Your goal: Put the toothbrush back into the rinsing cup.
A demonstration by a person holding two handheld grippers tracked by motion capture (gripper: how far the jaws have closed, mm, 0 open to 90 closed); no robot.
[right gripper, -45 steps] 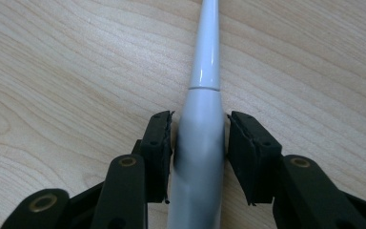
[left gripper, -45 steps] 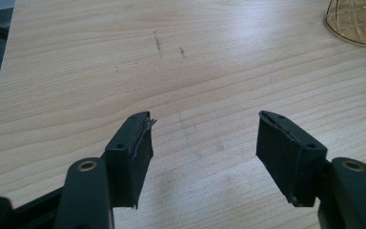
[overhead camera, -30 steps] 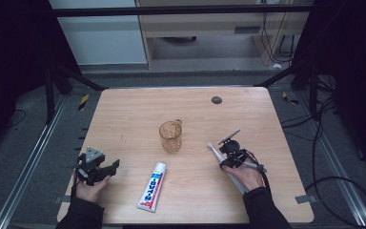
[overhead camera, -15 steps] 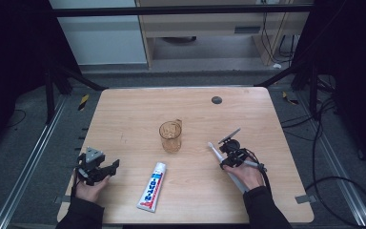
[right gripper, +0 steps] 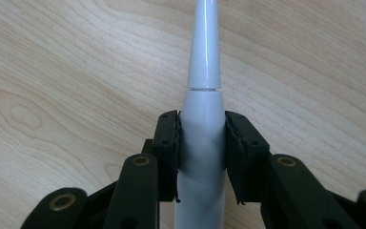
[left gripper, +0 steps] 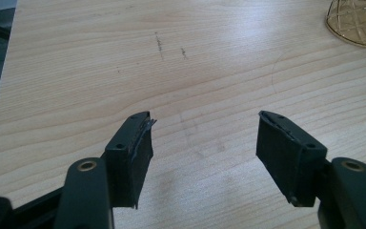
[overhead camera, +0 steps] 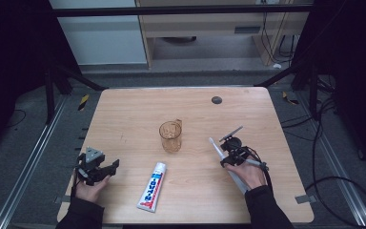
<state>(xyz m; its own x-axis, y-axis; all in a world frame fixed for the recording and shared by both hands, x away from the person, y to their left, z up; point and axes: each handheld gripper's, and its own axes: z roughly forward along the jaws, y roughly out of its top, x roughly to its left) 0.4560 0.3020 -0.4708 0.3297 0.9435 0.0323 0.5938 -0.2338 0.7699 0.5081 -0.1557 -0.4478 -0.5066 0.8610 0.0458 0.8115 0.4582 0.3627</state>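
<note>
Mid-desk stands a cup (overhead camera: 170, 135), with a tube (overhead camera: 152, 186) lying just in front of it toward the near edge; between them they block the middle. The desk (overhead camera: 133, 114) is bare along its left side and far half, save a dark disc (overhead camera: 216, 100). Bare wood lies ahead of the left claw (left gripper: 205, 143).

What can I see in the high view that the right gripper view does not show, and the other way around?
The high view adds the amber glass cup near the table's middle, the toothpaste tube lying in front of it, and the left gripper with its jaws apart. The right gripper view adds the grip up close: both black jaws press the sides of the white toothbrush handle. Both views share the right gripper, the toothbrush and the wooden table.
</note>
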